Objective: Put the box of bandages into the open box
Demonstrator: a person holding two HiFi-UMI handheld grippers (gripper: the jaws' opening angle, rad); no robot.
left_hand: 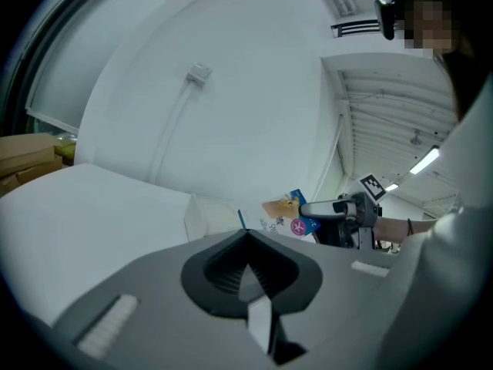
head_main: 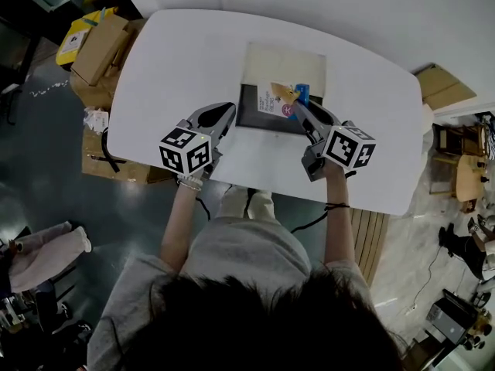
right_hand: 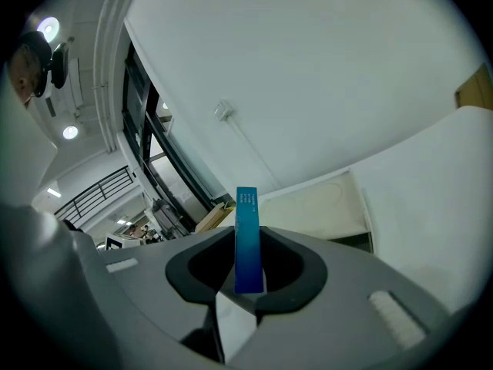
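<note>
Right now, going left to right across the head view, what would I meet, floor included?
Cardboard boxes on the floor → left gripper → open box → right gripper → flat cardboard by the table's right end.

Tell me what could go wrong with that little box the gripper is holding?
1. The right gripper pinches the box of bandages by a thin end, so it might twist or slip out.
2. It hangs near the right side of the open box, so if let go now it could hit the rim and land on the table instead.
</note>
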